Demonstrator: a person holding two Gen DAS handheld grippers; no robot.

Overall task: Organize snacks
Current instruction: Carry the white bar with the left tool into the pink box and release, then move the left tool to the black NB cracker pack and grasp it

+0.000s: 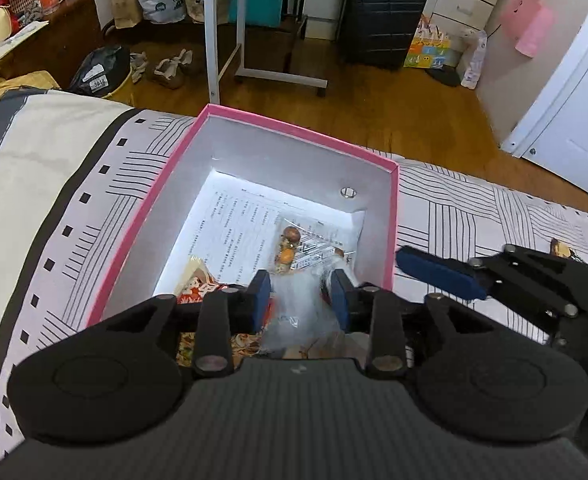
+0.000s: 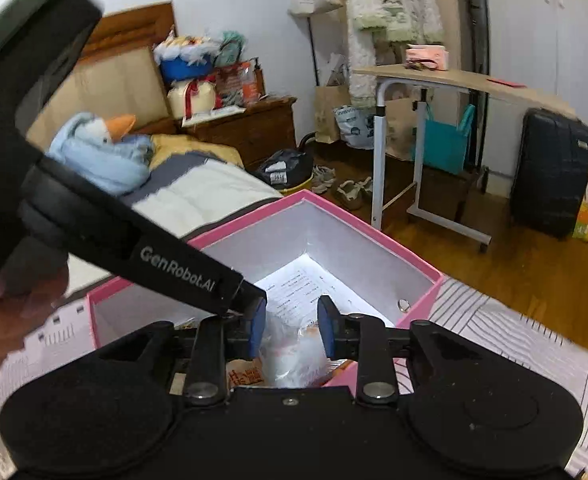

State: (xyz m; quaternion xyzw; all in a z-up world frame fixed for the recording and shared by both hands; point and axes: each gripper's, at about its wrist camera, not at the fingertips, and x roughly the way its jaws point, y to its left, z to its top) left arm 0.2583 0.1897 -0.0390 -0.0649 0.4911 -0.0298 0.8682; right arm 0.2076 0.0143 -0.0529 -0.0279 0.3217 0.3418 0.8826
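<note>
Seen from the left wrist: left gripper (image 1: 301,292) poised over the near end of the pink box (image 1: 393,224), blue pads spread wide, a clear snack bag (image 1: 301,312) lying blurred between them, contact with either pad not discernible. Inside the box, a printed sheet of paper (image 1: 238,224) covering the floor, a clear packet of brown nuts (image 1: 294,246) resting on it toward the right wall, an orange-and-red snack packet (image 1: 196,284) in the near-left corner, partly hidden under the gripper's left finger. A small metal ring (image 1: 348,191) set in the far wall near the far-right corner. Box sitting on a bed with a line-patterned cover (image 1: 473,216), close to the bed's far edge, wooden floor beyond. Right gripper (image 1: 437,272) in from the right, just outside the box's right wall, one blue pad showing, the other hidden. Seen from the right wrist: right gripper (image 2: 290,326) over the near-right corner of the box (image 2: 429,292), pads apart, the blurred clear bag (image 2: 294,356) between them below, nothing pinched. Left gripper (image 2: 254,312) reaching in from the upper left, its tip beside the right gripper's left pad. Part of a hand (image 2: 10,320) at the left edge, gripping the handle. A black suitcase (image 2: 549,172) and a white-legged side table (image 2: 421,80) across the floor.
</note>
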